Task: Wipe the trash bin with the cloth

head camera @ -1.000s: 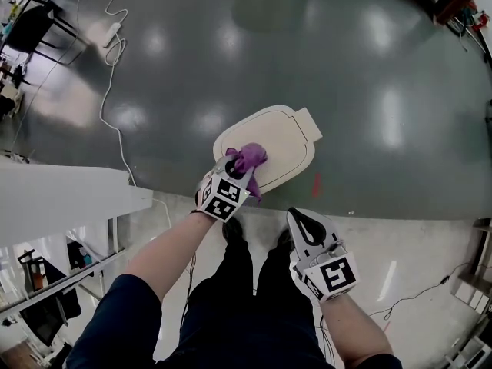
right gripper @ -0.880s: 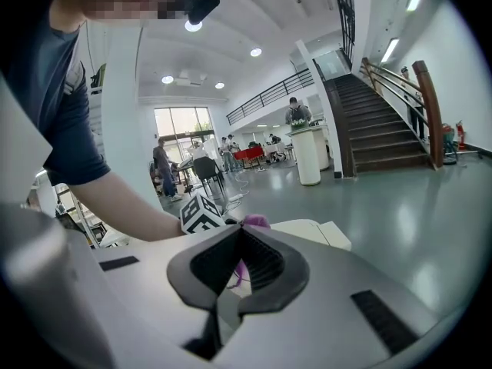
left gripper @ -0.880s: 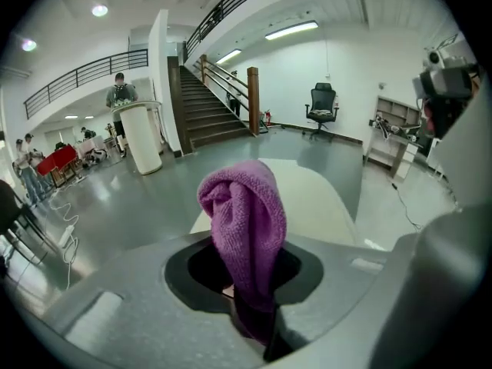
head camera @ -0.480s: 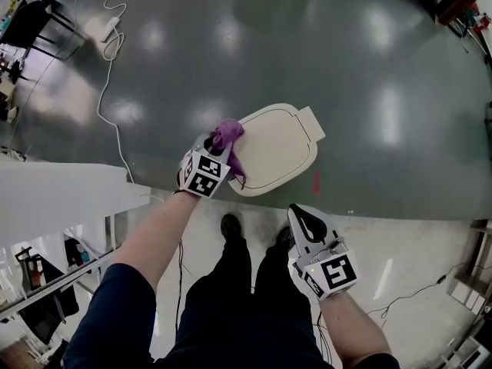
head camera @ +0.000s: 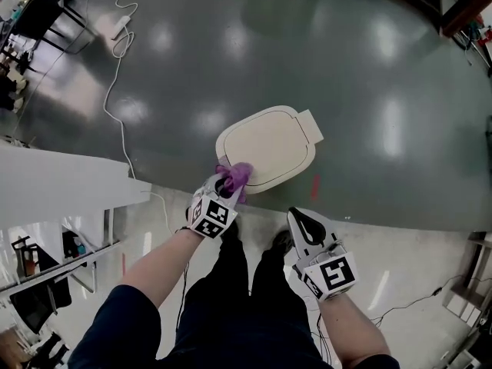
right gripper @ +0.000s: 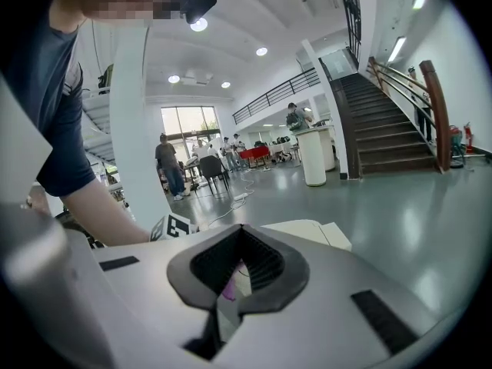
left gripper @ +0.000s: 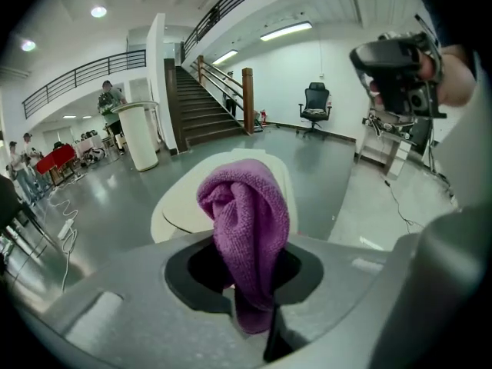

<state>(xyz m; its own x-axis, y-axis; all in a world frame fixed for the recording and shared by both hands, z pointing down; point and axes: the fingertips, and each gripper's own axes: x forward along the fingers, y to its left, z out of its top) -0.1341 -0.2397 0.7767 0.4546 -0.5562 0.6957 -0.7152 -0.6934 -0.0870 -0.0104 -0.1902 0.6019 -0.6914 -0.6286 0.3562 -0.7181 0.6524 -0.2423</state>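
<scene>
The trash bin shows as a cream lid (head camera: 270, 143) on the dark floor, seen from above. My left gripper (head camera: 229, 183) is shut on a bunched purple cloth (head camera: 235, 175), which rests against the lid's near left edge. In the left gripper view the cloth (left gripper: 250, 225) stands up between the jaws with the lid (left gripper: 178, 206) just beyond it. My right gripper (head camera: 303, 220) hangs shut and empty near the person's right leg, short of the bin. From the right gripper view the lid (right gripper: 307, 233) lies ahead and the left gripper's marker cube (right gripper: 175, 226) sits to its left.
A white cable (head camera: 115, 98) snakes over the floor at the far left. A white tabletop (head camera: 61, 194) juts in from the left. The person's shoes (head camera: 231, 231) stand just short of the bin. A red mark (head camera: 316, 184) lies on the floor beside the lid.
The left gripper carried the cloth from the lid's middle out to its left edge, then back along that edge toward the person. The right gripper stayed put.
</scene>
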